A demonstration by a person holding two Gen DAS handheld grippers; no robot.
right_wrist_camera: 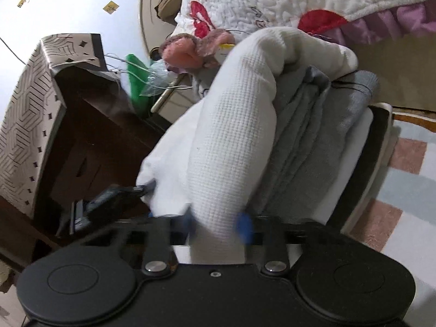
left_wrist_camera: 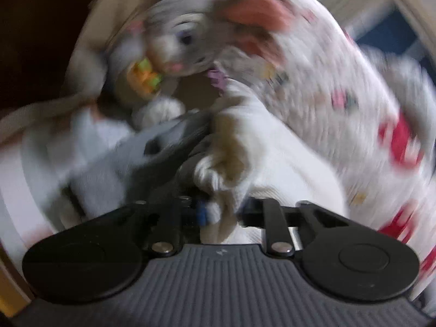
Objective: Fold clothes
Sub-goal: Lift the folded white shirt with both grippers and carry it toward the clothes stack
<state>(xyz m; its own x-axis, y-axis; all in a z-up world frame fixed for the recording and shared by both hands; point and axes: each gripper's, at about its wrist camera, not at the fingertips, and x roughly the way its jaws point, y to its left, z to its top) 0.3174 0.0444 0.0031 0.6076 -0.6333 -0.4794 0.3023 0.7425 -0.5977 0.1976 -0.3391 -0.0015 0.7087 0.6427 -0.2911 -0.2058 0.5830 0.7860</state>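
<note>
A white waffle-knit garment [right_wrist_camera: 231, 136] lies rolled across a stack of folded grey clothes [right_wrist_camera: 313, 141]. My right gripper [right_wrist_camera: 218, 226] is shut on its near end, with the cloth bulging between the blue pads [right_wrist_camera: 245, 227]. The left gripper [right_wrist_camera: 109, 201] shows dark at the lower left and holds the garment's other edge. The left wrist view is blurred. There my left gripper [left_wrist_camera: 215, 212] is shut on a bunch of the white garment [left_wrist_camera: 259, 150], with a knotted cord beside it. Grey cloth [left_wrist_camera: 109, 169] lies to its left.
A plush rabbit [left_wrist_camera: 185, 41] [right_wrist_camera: 190, 51] sits behind the clothes, against a white quilt with red patches [left_wrist_camera: 340, 95] [right_wrist_camera: 272, 5]. A dark wooden cabinet [right_wrist_camera: 90, 136] with a patterned cover [right_wrist_camera: 27, 109] stands left. A checked rug [right_wrist_camera: 408, 163] lies right.
</note>
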